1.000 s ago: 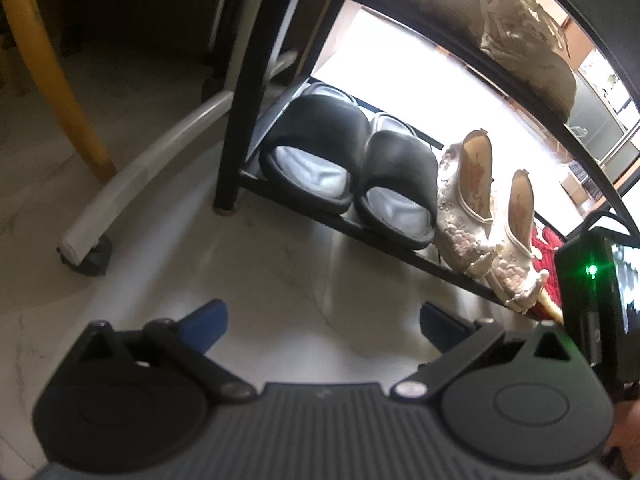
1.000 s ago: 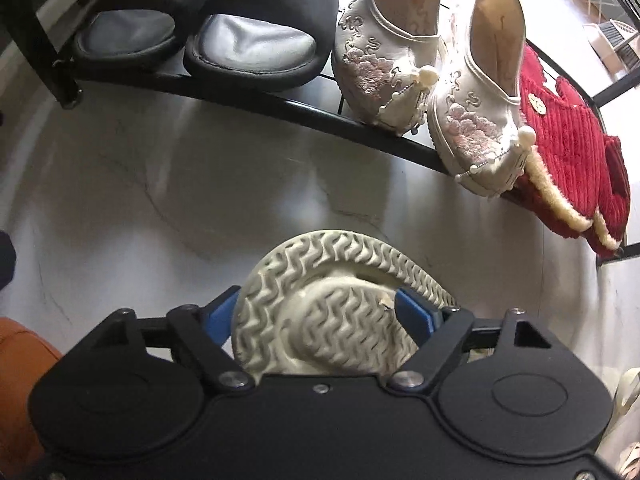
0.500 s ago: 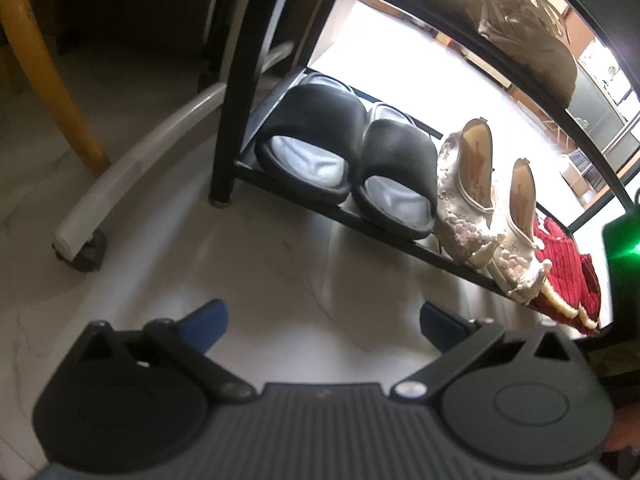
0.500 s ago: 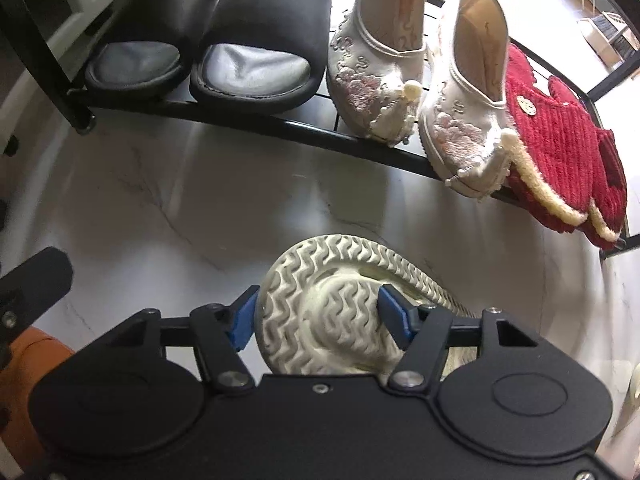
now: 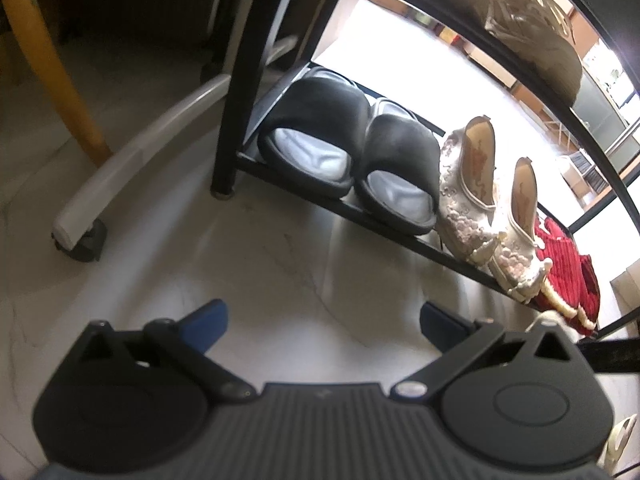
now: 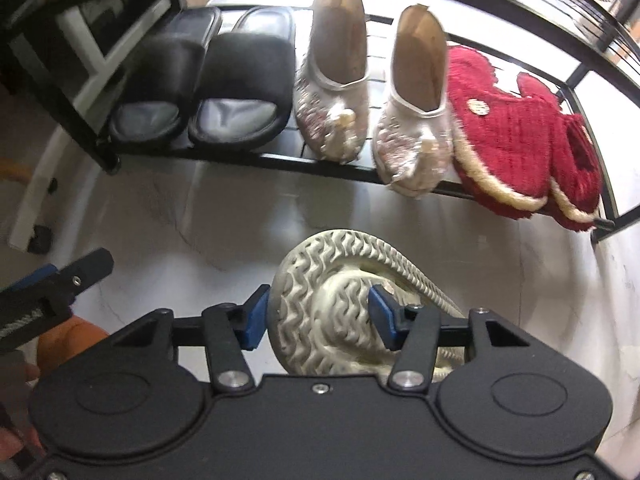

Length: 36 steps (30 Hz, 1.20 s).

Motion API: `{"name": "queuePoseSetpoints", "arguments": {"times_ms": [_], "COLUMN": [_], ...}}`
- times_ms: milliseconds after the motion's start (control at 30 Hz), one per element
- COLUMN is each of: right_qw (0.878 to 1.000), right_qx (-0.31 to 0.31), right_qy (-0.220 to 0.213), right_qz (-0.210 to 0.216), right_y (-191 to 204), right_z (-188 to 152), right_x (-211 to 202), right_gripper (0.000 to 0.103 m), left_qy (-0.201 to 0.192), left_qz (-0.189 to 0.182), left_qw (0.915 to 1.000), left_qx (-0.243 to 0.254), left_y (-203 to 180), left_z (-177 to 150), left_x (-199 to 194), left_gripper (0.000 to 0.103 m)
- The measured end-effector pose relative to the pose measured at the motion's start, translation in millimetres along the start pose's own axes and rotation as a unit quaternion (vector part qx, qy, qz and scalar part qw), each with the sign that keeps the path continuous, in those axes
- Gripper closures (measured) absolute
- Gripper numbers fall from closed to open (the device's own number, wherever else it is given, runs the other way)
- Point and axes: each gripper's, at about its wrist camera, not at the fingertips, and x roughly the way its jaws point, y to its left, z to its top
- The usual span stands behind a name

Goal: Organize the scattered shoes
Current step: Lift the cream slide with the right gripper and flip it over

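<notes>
Your right gripper (image 6: 318,316) has the cream shoe (image 6: 340,304) between its jaws, sole side up toward the camera. The jaws have just been closing, and both blue pads now press the sole's 2 edges near 1 end, so it reads as a grip across the width. The shoe's long axis runs away from the jaws and curves off to the right, so most of its length hangs free ahead of the pads, above the pale floor (image 6: 160,216) and short of the shoe rack (image 6: 240,158).

Your left gripper (image 5: 324,320) stands wide with nothing between its pads, aimed at the floor in front of the rack's left post. It is nowhere near the shoe; the right hand owns this move.

Lower tier, as the right wrist view shows it, left to right:
- 2 black slides (image 6: 200,84)
- 2 embroidered flats (image 6: 372,92)
- 2 red slippers (image 6: 516,140)

That row looks full from post to post. A beige sneaker (image 5: 532,36) sits on the upper tier in the left wrist view, so the top shelf is my guess for the target. Since the shoe is held by 1 end, expect the free end to swing as you turn it sole down.
</notes>
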Motion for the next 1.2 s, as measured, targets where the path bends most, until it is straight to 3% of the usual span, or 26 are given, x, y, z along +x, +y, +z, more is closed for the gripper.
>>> {"name": "queuePoseSetpoints", "arguments": {"times_ms": [367,433,700,800,867,967,1067,1200], "right_qw": [0.993,0.992,0.988,0.982,0.976,0.957,0.930,0.899], "right_qx": [0.096,0.100,0.126,0.171,0.204,0.277,0.354,0.429], "right_qy": [-0.047,-0.055,-0.078,-0.077,-0.075,-0.076,-0.083,-0.061], "right_qz": [0.058,0.058,0.033,0.031,0.034,0.045,0.052,0.069], "right_y": [-78,-86,-139,-169,-186,-217,-242,-258], "right_z": [-18,-20,-39,-48,-56,-74,-96,-127], "right_x": [-50,-57,-83,-86,-86,-83,-75,-53], "right_gripper": [0.056,0.064,0.072,0.074,0.075,0.075,0.075,0.078], "left_qy": [0.008,0.008,0.012,0.012,0.012,0.011,0.011,0.011], "left_qz": [-0.003,-0.002,0.006,0.009,0.011,0.013,0.016,0.020], "left_qw": [0.9999,0.9999,0.9999,0.9999,0.9999,0.9998,0.9998,0.9997], "left_qx": [-0.012,-0.009,-0.005,-0.003,-0.002,0.001,0.003,0.006], "left_y": [4,3,2,2,1,1,0,0], "left_z": [-2,-3,-4,-5,-5,-6,-7,-8], "left_x": [0,0,1,1,1,1,1,1], "left_gripper": [0.001,0.001,0.001,0.001,0.001,0.001,0.001,0.001]}}
